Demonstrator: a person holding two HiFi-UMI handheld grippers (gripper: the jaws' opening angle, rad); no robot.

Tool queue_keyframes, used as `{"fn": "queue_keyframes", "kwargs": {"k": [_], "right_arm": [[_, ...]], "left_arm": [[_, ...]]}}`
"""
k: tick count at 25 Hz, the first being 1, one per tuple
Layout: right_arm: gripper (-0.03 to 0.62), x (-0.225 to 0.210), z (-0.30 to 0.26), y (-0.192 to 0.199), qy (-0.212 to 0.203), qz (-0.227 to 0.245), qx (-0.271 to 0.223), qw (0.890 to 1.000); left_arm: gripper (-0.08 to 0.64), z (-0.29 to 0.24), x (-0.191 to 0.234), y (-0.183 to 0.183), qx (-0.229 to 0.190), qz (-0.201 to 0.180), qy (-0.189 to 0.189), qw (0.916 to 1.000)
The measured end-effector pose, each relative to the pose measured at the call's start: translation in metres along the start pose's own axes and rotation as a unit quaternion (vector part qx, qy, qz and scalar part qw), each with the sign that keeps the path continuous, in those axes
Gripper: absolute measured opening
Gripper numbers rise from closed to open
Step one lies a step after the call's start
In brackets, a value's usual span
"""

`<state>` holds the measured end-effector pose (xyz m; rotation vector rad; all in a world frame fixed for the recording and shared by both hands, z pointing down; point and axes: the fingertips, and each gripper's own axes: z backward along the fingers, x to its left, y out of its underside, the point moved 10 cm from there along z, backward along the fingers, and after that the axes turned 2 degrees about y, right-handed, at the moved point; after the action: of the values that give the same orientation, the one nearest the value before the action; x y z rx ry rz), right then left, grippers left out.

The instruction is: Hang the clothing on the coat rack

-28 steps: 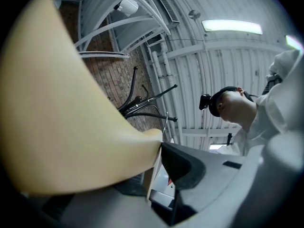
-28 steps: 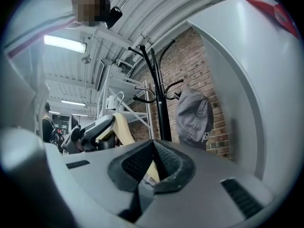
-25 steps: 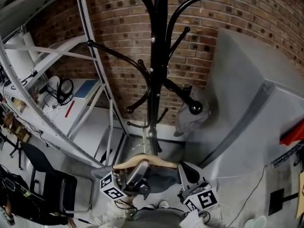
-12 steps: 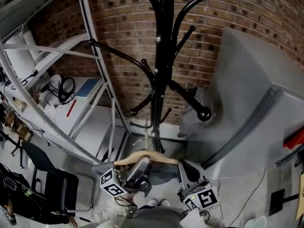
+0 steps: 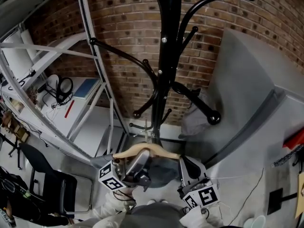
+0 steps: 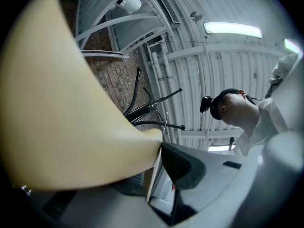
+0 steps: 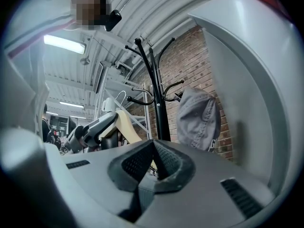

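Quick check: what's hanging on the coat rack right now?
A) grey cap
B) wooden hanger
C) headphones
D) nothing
A: a grey cap hangs off a lower hook of the coat rack; the wooden hanger is down in the left hand-held gripper.

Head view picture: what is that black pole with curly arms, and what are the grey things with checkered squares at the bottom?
The pole is a coat rack by a brick wall, seen from a camera on a person's head. The grey things are two hand-held grippers, like big tongs. The other two pictures come from small cameras riding on them. The left gripper is clamped on a wooden hanger with grey clothing draped under it. The right gripper has its jaws closed together. A grey cap hangs on the rack.
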<state>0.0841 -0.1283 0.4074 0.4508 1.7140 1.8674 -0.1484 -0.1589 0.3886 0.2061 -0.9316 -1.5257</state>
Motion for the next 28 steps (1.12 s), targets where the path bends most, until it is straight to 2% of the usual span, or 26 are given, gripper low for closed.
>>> {"fn": "queue_keyframes", "kwargs": {"k": [13, 28], "right_arm": [[0.023, -0.006, -0.004, -0.016, 0.022, 0.011, -0.038, 0.999], [0.023, -0.011, -0.011, -0.014, 0.038, 0.012, -0.043, 0.998]], "left_arm": [[0.098, -0.015, 0.015, -0.023, -0.02, 0.013, 0.019, 0.9995], [0.098, -0.03, 0.043, -0.033, -0.013, 0.025, 0.021, 0.9994]]}}
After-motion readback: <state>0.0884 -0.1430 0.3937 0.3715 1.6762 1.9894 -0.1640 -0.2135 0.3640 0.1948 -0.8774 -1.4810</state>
